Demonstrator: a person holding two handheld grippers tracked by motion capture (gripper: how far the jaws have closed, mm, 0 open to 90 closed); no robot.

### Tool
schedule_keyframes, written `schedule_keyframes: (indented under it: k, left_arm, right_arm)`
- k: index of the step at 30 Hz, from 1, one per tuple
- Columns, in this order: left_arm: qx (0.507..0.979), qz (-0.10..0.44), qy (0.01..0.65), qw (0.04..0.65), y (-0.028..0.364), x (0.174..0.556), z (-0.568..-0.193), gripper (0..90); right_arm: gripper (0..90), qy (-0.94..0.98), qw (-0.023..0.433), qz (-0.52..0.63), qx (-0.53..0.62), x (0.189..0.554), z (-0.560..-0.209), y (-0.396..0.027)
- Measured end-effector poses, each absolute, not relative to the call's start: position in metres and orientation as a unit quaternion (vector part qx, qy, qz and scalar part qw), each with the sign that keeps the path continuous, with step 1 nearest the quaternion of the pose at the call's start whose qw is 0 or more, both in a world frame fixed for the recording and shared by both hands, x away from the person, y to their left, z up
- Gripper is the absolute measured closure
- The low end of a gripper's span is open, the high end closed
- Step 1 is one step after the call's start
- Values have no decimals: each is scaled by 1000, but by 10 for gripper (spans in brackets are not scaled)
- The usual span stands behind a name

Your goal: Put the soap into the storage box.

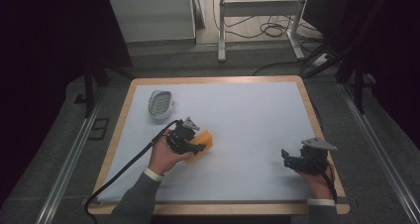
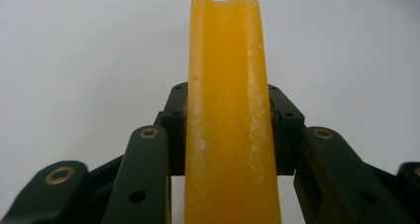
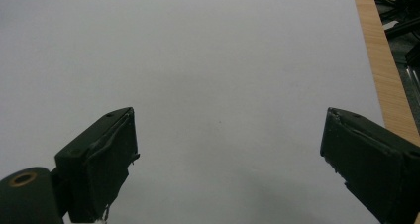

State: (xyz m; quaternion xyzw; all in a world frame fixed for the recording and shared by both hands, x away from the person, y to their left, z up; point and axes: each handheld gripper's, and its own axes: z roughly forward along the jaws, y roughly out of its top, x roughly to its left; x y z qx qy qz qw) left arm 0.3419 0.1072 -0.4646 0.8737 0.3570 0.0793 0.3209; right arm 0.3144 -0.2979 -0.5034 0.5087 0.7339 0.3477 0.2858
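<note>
Orange, waxy soap-like bar (image 2: 229,110) — clamped by its long flat sides in my left gripper (image 1: 189,143), just above the white table sheet (image 1: 247,115). Stiff, probably slippery — grip mid-length. My right gripper (image 3: 228,154) gapes, holding nothing.

Waxy semi-gloss orange block (image 2: 229,110), matt white tabletop (image 1: 247,115) w/ wood edge

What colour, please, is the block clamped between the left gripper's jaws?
Orange-yellow; the slightly translucent block shows best in the left gripper view.
</note>
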Motion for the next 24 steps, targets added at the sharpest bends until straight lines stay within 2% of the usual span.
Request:
schedule_keyframes:
  k: [24]
  left_arm:
    - [859,89,384,326,139,363,-445,613]
  right_arm:
    - [77,733,287,342,513,315,-505,-299]
